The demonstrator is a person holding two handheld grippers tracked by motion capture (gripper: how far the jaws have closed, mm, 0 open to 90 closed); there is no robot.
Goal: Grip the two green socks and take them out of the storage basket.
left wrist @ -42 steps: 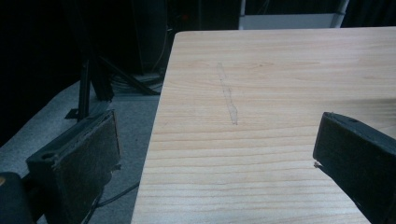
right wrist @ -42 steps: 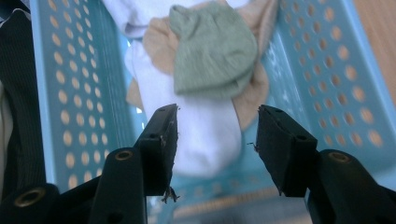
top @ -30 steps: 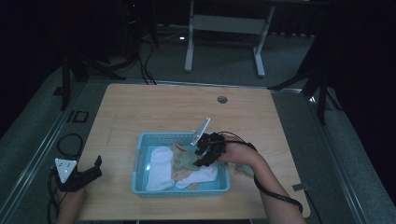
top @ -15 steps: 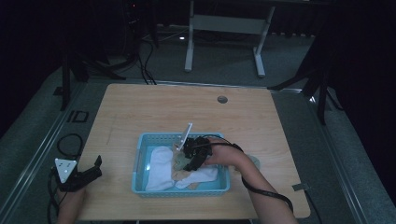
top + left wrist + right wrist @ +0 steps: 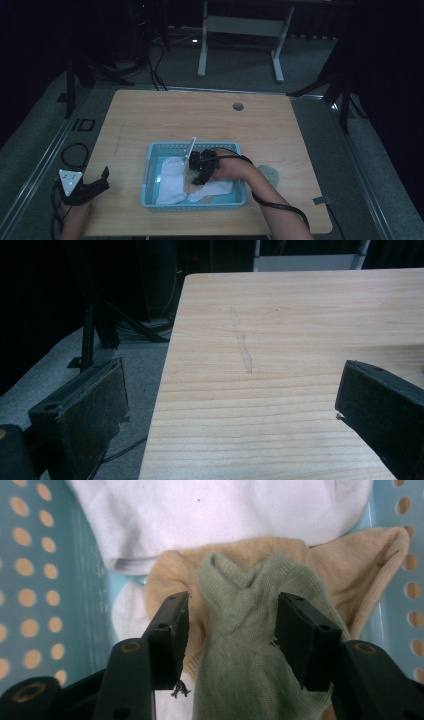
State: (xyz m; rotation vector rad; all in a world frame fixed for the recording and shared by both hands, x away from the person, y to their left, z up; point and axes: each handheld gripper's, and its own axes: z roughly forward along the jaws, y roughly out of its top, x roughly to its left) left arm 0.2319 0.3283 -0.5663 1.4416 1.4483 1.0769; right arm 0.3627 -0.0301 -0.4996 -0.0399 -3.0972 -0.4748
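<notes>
A light blue perforated basket point(image 5: 150, 150) sits on the near middle of the table and holds white socks point(image 5: 170, 177) and a tan sock point(image 5: 345, 570). My right gripper point(image 5: 197, 167) is down inside the basket. A grey-green sock point(image 5: 240, 645) lies bunched between its jaws on top of the tan sock. Its right pad touches the cloth and a gap shows at the left pad, so the right gripper point(image 5: 232, 610) is open. My left gripper point(image 5: 102, 180) rests at the table's left front edge. In its own view the left gripper point(image 5: 235, 405) is open wide over bare wood.
Another grey-green sock point(image 5: 270, 175) lies on the table just right of the basket, under my right forearm. A round cable hole point(image 5: 238, 106) is at the far side of the wooden table point(image 5: 165, 120). The floor drops off dark past the left edge point(image 5: 165, 390).
My right gripper has moved left and lower, from the basket's right side to over the socks in its middle. The left gripper has stayed put.
</notes>
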